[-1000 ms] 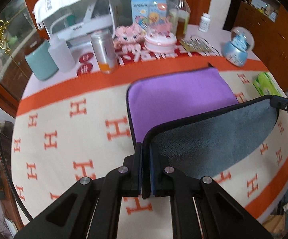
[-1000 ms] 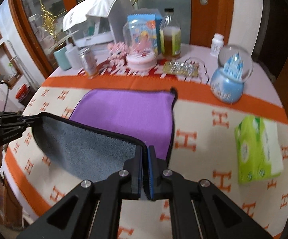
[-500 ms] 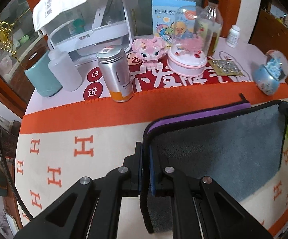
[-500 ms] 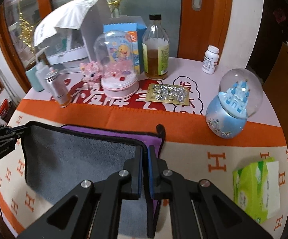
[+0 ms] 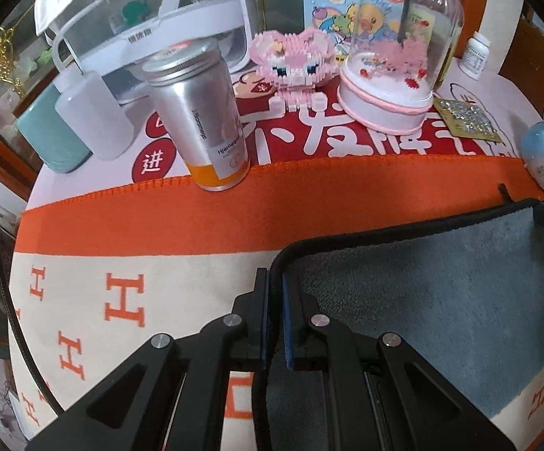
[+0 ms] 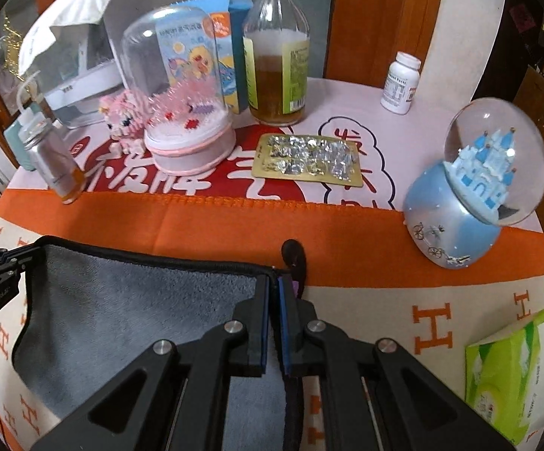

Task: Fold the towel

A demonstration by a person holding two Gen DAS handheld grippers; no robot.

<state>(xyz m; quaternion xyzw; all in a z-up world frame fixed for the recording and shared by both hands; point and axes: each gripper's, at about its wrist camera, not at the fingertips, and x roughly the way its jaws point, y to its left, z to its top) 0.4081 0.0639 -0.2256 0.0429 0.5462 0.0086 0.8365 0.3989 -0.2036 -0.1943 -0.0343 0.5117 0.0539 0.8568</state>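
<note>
The towel (image 5: 422,293) has a grey face, a purple other side and a black hem. It is folded over, grey face up, on the orange-and-cream blanket (image 5: 159,233). My left gripper (image 5: 275,278) is shut on its near-left corner. My right gripper (image 6: 274,282) is shut on the other corner of the same edge (image 6: 140,300). The towel's black hanging loop (image 6: 293,259) sticks out just beyond the right gripper. Each gripper shows at the edge of the other's view. The purple side is almost fully hidden.
Just beyond the towel's far edge stand a silver can (image 5: 200,112), a pink block toy (image 5: 290,60), a domed pink ornament (image 5: 396,56), a blister pack (image 6: 305,161), a brown bottle (image 6: 277,49) and a blue snow globe (image 6: 475,195). A green tissue pack (image 6: 508,372) lies at the right.
Both grippers carried the held edge forward over the purple side, toward the far orange band. The purple face is now covered by the grey face.
</note>
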